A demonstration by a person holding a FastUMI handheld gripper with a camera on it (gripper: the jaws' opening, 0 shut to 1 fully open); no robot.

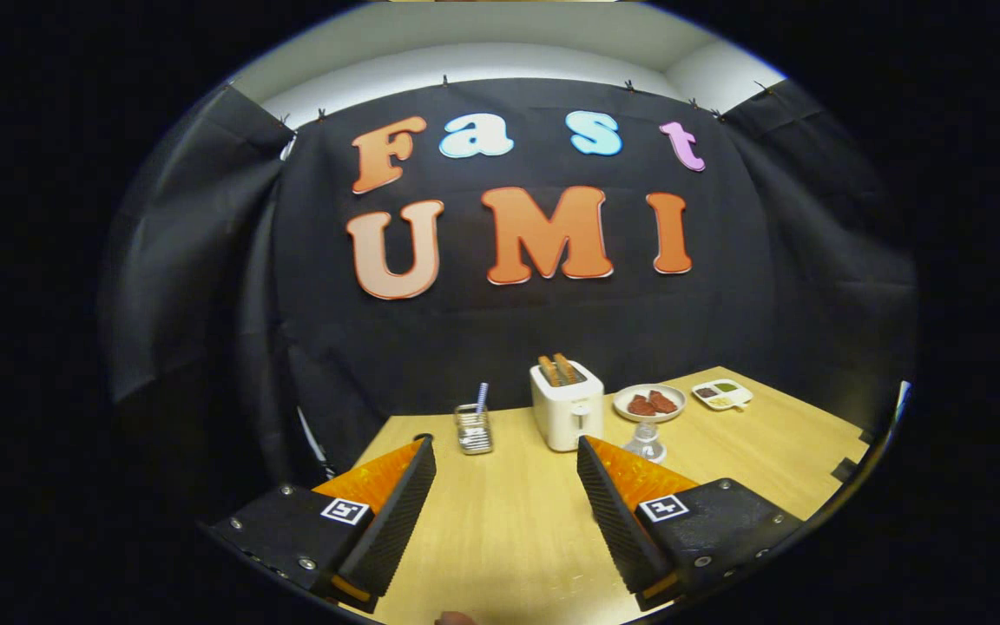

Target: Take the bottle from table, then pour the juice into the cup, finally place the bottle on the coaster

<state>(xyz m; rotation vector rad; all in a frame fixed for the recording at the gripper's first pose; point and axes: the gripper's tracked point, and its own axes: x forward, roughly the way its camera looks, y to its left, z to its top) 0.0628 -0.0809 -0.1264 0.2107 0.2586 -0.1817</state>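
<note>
Two fingers of the gripper [506, 451] are held wide apart over bare table [500, 521]; beyond them are seen a toaster [566, 405] (bread inside), a footed dish [649, 406], and possibly a cup [473, 428] with a straw.

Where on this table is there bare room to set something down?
Bare wood runs between the open jaws of the gripper and ahead of them up to the wire holder and toaster. More lies beyond the right finger, below the sauce dish. The far edge is crowded: holder, toaster, pedestal plate, dish.
</note>
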